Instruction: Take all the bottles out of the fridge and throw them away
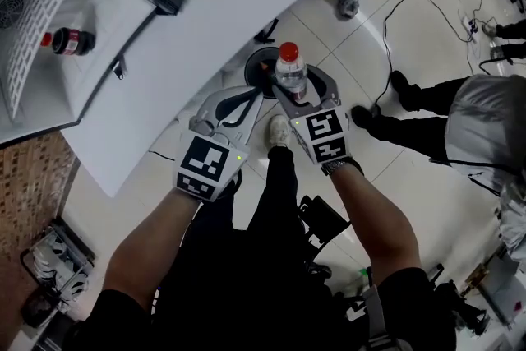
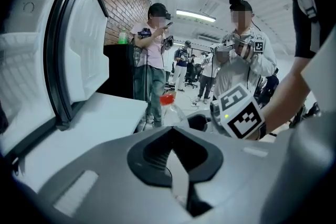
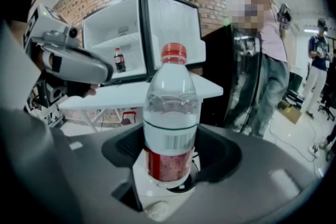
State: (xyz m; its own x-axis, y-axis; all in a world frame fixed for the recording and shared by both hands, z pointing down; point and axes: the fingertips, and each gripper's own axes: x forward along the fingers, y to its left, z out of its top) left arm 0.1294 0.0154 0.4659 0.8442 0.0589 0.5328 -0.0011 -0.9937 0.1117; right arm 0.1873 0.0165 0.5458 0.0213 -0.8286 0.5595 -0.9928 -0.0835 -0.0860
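Observation:
My right gripper [image 1: 292, 88] [image 3: 168, 165] is shut on a clear water bottle [image 1: 290, 70] [image 3: 169, 113] with a red cap and red label, held upright above the floor. The same bottle [image 2: 167, 105] shows beyond my left gripper's jaws. My left gripper [image 1: 251, 94] [image 2: 170, 131] is just left of it, shut with nothing between the jaws. A dark cola bottle [image 1: 68, 40] [image 3: 119, 60] stands on a shelf inside the open white fridge [image 1: 49, 53] [image 3: 118, 34] at the far left.
A white table [image 1: 189, 37] stands between me and the fridge. A dark round object [image 1: 261, 62] lies on the floor right behind the held bottle. People stand nearby [image 1: 411, 107] [image 2: 149, 60] [image 3: 262, 60]. Cables [image 1: 394, 4] run over the tiled floor.

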